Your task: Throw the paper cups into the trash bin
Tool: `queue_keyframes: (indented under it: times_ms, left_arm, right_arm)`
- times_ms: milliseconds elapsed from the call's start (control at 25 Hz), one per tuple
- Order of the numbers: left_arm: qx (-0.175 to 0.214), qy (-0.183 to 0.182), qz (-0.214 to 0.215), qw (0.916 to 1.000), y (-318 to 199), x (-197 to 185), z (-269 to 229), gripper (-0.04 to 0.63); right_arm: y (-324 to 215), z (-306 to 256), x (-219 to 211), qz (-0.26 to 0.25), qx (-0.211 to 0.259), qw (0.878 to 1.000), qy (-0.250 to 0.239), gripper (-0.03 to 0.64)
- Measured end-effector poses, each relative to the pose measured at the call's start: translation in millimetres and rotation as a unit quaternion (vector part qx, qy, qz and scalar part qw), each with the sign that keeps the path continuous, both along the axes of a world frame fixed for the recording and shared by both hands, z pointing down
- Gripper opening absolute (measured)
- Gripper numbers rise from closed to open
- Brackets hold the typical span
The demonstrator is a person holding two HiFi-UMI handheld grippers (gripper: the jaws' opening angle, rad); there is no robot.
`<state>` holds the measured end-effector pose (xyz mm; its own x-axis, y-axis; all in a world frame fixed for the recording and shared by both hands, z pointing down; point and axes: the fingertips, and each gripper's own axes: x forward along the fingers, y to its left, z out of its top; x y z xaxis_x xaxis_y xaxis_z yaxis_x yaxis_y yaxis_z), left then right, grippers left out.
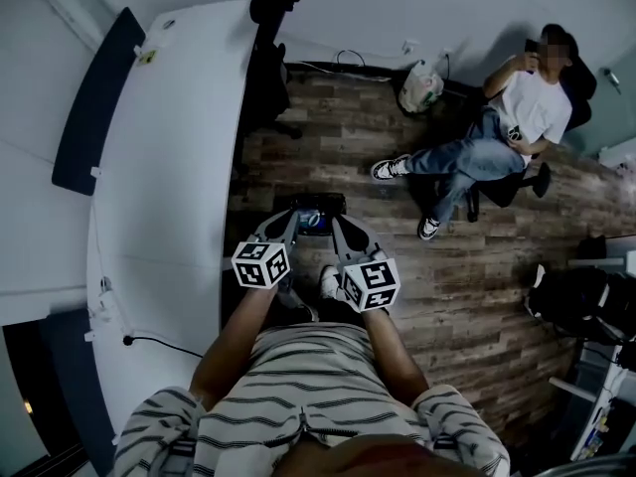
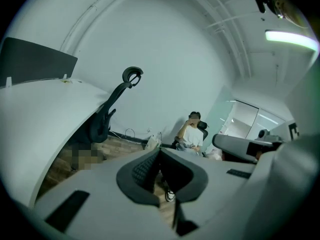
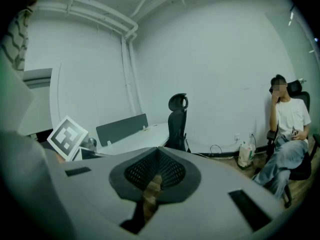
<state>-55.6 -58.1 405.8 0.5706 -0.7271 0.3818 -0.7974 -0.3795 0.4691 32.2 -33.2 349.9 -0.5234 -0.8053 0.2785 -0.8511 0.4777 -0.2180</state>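
Note:
No paper cup shows in any view. In the head view a dark bin (image 1: 310, 204) stands on the wooden floor just ahead of both grippers. My left gripper (image 1: 290, 222) and right gripper (image 1: 336, 225) are held side by side above the person's feet, their tips close to the bin's near rim. What lies inside the bin is too dim to tell. In the left gripper view the left gripper (image 2: 159, 153) has its jaws together with nothing between them. The right gripper (image 3: 157, 153) also looks shut and empty in its own view.
A long white desk (image 1: 169, 167) with a dark partition (image 1: 94, 97) runs along the left. A black office chair (image 1: 268, 58) stands at its far end. A person (image 1: 507, 127) sits on a chair at the right, with a white bag (image 1: 420, 85) by the wall.

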Motion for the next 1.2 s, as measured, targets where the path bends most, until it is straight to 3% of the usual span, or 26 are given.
queue_keyframes:
  times_ms: [1200]
  left_arm:
    - [0.140, -0.022, -0.008, 0.9899, -4, -31, -94, 0.023]
  right_arm:
    - [-31, -62, -43, -0.050, 0.069, 0.996, -0.011, 0.017]
